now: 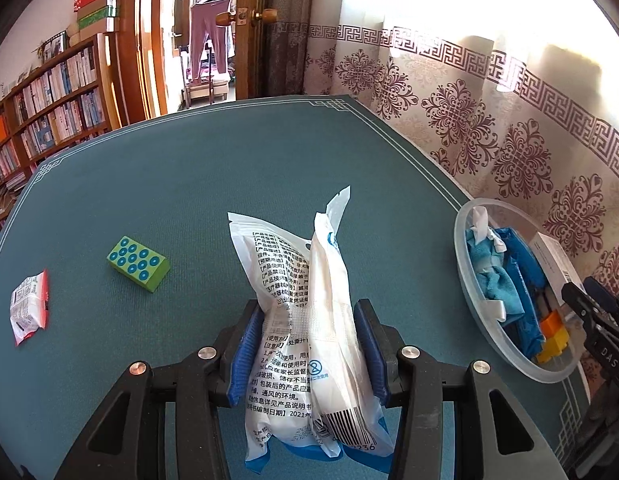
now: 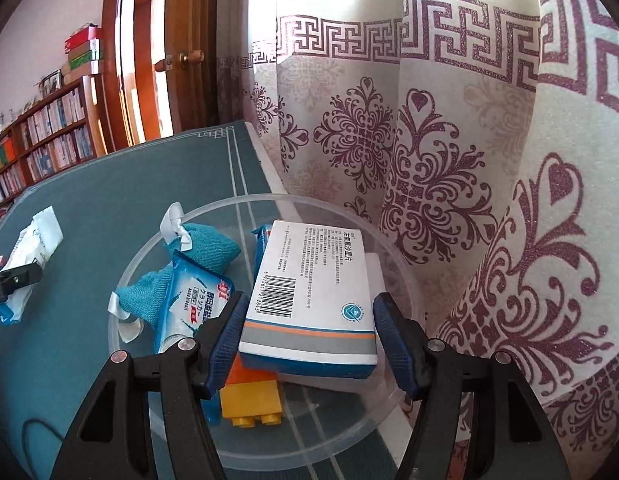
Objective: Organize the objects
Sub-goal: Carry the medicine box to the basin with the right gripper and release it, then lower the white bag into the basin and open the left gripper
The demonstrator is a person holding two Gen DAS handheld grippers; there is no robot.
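Item: white pouch (image 1: 305,320), clamped in left gripper (image 1: 305,344); right gripper (image 2: 309,332) straddles medicine box (image 2: 309,292), contact unclear.
Risk: slack pouch snagging bowl (image 1: 467,280) rim, frame right.

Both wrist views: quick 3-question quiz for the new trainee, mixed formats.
1. True or false: the left gripper is shut on the white plastic packet.
2. Which item still lies loose on the teal table mat? A) the green block with blue dots B) the yellow brick C) the teal cloth
3. Fill in: the white medicine box between the right gripper's fingers sits over the clear ____.

Key: 1 true; 2 A; 3 bowl
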